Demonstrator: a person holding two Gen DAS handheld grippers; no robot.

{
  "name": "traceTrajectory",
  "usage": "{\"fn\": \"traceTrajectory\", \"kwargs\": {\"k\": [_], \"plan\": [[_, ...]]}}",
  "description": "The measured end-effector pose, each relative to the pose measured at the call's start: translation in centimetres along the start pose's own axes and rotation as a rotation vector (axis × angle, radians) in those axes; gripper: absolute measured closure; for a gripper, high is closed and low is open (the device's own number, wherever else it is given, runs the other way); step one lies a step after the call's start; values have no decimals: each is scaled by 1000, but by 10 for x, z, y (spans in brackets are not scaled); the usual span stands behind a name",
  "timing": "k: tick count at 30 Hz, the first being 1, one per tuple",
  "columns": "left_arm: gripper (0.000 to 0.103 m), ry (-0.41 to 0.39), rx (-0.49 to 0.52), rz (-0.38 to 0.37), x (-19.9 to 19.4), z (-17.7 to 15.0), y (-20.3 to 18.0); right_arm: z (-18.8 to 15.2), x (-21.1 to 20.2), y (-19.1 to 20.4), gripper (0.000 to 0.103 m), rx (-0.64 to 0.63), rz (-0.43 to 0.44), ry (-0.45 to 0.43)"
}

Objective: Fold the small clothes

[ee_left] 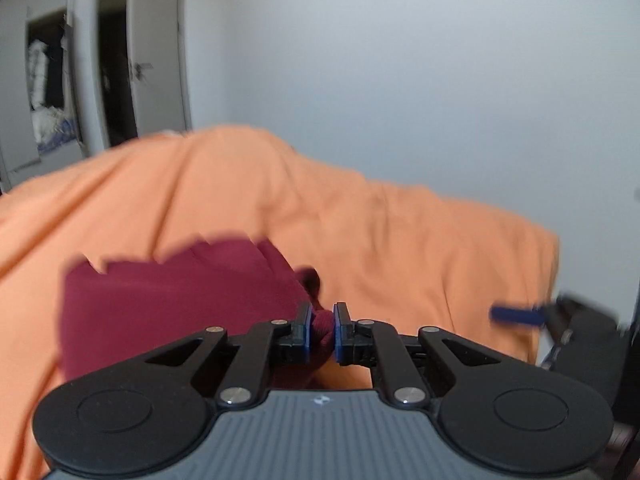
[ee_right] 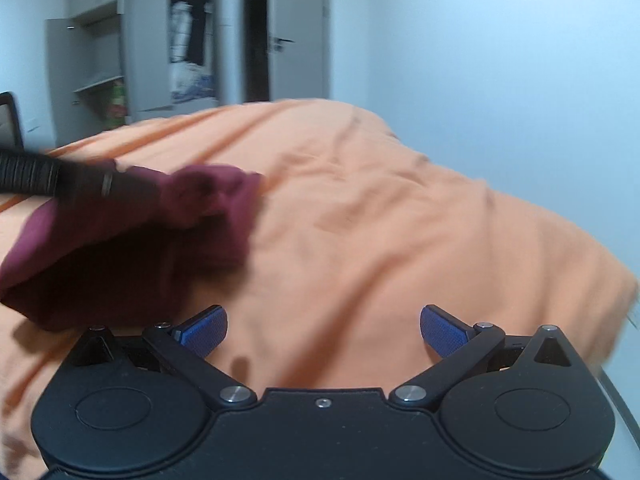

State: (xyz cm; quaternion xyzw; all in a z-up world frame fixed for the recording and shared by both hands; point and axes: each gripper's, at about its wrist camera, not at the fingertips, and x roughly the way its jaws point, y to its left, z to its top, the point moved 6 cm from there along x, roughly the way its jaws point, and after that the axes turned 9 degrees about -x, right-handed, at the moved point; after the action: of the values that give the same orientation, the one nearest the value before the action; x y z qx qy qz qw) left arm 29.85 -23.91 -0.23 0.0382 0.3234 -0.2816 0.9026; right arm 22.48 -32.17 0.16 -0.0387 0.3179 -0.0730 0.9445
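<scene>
In the left wrist view the left gripper (ee_left: 322, 330) is clenched on a bunched fold of a maroon garment (ee_left: 168, 304), its blue pads (ee_left: 305, 330) pressing the cloth from both sides at the lower centre of the frame. The garment spreads to the lower left, lifted above an orange bedsheet (ee_left: 380, 224); its upper edge is smeared by blur, and its lower part is hidden behind the gripper's body. What kind of garment it is cannot be made out. At the right edge the right gripper (ee_left: 520, 314) shows only as a blurred blue fingertip and dark linkage.

In the right wrist view the right gripper (ee_right: 323, 330) is released, its blue pads (ee_right: 204, 330) spread wide over bare sheet and holding nothing. At the left the maroon garment (ee_right: 132, 248) hangs from the left gripper (ee_right: 160, 188), whose tips are buried in cloth. An open wardrobe (ee_right: 188, 40) and a door (ee_right: 300, 28) stand at the upper left, soft and indistinct.
</scene>
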Motion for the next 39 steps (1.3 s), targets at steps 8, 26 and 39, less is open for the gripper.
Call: {"fn": "traceTrajectory", "kwargs": {"k": [8,26,39], "plan": [[56,30,-139,-61,2,-15,27,-10,5,-8,0,14,-4,7],[1,-97,-378,230,-56,-17,138,25,17,4,0,-56,-63,12],[1,-34,-506,356,-53,-40,193,55,24,33,0,-119,-39,-23]]}}
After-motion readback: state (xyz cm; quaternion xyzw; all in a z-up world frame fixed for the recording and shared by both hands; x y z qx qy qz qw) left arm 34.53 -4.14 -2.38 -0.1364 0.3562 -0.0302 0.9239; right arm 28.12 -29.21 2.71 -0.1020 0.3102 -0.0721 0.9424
